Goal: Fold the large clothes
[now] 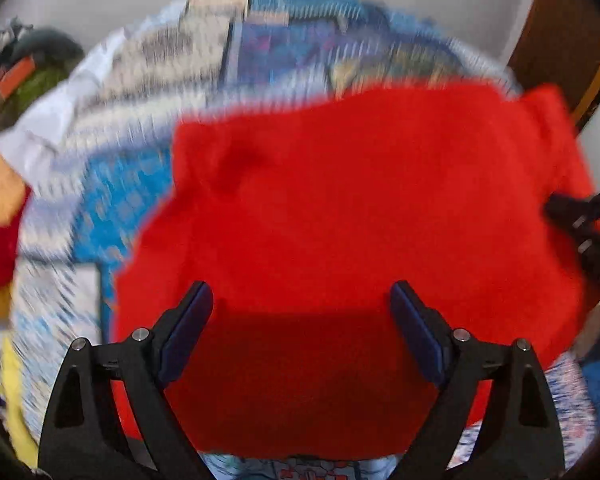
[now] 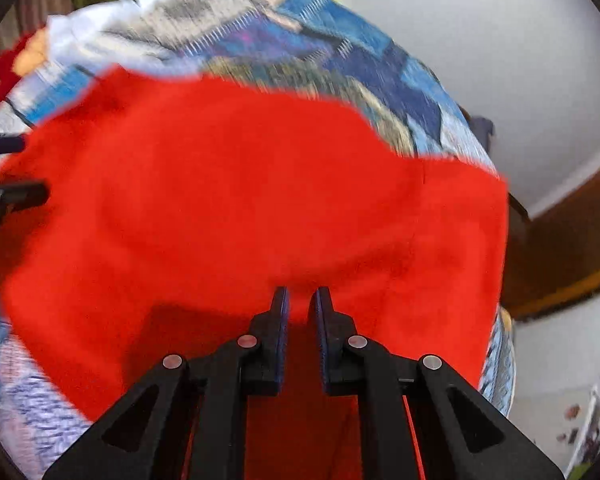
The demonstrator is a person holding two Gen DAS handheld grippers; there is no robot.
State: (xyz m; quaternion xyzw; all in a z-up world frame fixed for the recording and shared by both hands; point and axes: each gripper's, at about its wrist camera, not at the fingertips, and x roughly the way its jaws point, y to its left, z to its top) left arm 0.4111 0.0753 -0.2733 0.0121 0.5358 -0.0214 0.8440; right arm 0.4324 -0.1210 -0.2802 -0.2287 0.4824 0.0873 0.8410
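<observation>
Covering a blue patterned bedspread (image 1: 132, 184), the red garment (image 1: 340, 208) lies under the spread left gripper (image 1: 302, 300) and nearly-closed right gripper (image 2: 302, 300).

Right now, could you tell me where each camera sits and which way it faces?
Left wrist: on the left gripper, looking down over its wide-open jaws at the red garment; the right gripper shows at the right edge.
Right wrist: on the right gripper, jaws nearly shut with red cloth between them; the left gripper's tips show at the left edge.
Shared: the red garment on the patterned bedcover.
</observation>
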